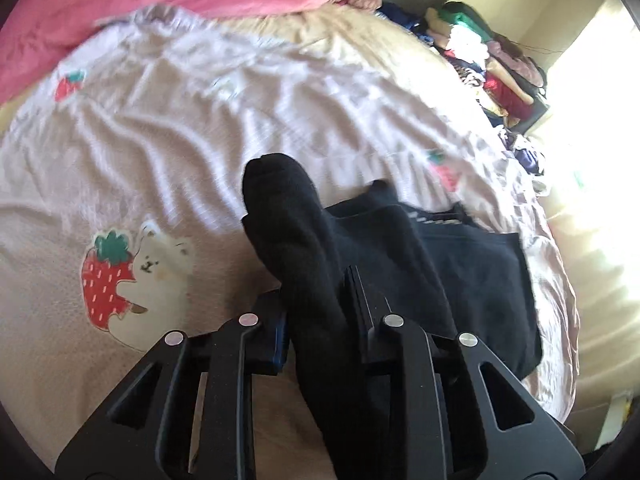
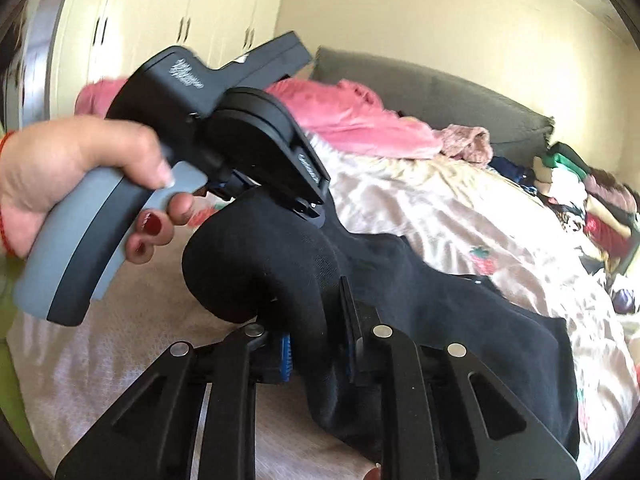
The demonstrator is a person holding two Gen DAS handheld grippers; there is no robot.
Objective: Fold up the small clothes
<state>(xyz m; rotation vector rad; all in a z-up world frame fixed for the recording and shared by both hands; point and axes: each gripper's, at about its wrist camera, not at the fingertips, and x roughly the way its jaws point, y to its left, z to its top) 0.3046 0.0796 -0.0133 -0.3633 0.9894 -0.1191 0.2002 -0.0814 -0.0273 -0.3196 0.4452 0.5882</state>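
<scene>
A black sock [image 1: 288,216] is clamped in my left gripper [image 1: 316,296], with its rounded end sticking up past the fingertips. In the right wrist view the same black sock [image 2: 256,264] bulges out between the jaws of my right gripper [image 2: 316,320], which is shut on it. The left gripper [image 2: 310,210], held by a hand [image 2: 80,176], pinches the sock just above and behind. A dark folded garment [image 1: 480,276] [image 2: 500,320] lies on the bed right beside the sock, and I cannot tell whether they touch.
A pale bedspread [image 1: 180,128] with strawberry and bear patches covers the bed. A pink blanket [image 1: 160,4] is bunched at its far side. Piled clothes [image 1: 492,76] crowd the far right corner, by a grey headboard [image 2: 440,92]. Cupboards [image 2: 180,20] stand behind.
</scene>
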